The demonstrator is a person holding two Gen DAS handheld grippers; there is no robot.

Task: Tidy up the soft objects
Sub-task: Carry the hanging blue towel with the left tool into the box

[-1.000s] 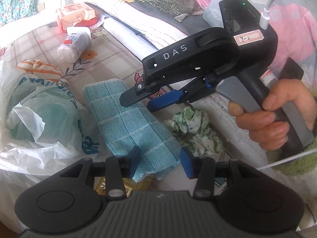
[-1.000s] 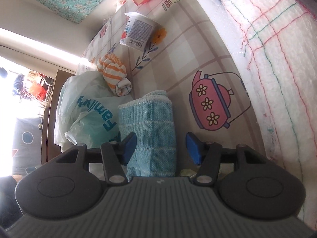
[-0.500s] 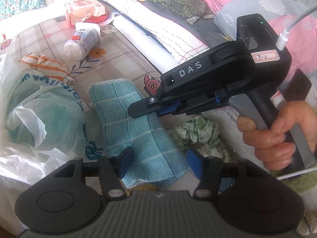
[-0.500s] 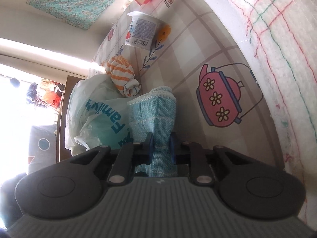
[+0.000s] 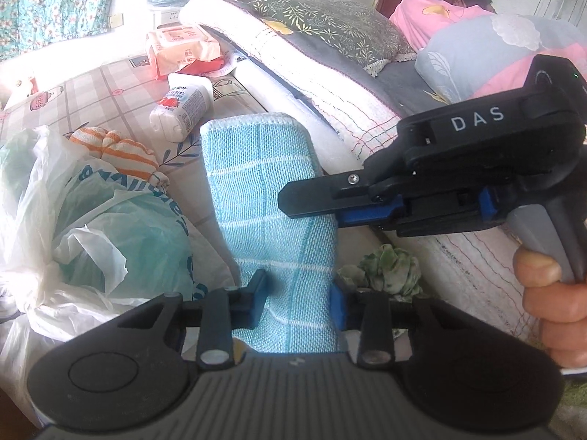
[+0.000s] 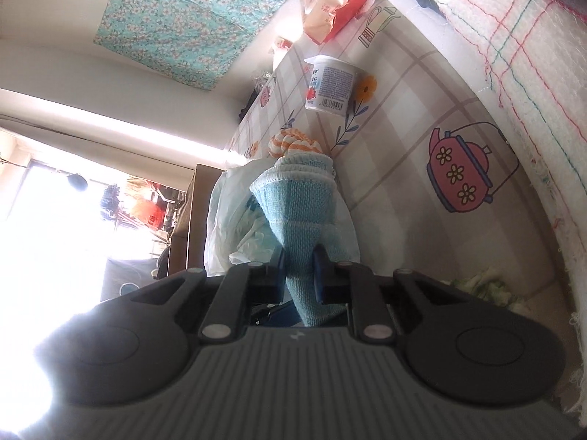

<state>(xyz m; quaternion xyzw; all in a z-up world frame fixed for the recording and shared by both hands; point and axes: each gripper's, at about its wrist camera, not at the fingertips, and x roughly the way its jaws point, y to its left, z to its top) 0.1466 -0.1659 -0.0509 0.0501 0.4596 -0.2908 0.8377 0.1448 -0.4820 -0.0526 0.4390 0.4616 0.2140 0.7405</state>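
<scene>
The towel (image 5: 271, 198) was coarse woven cloth, matt and ribbed. The bag (image 5: 110, 227) was thin crinkled plastic, slightly glossy. The right tongs (image 5: 315, 201) were matt black plastic with smooth blue pads.

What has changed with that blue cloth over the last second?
Both grippers closed on the blue cloth: the right gripper first, on its side, then the left gripper, whose jaws have just been closing, on the near end. Its far end has lifted. The plastic bag, striped socks and bottle stayed put.
</scene>
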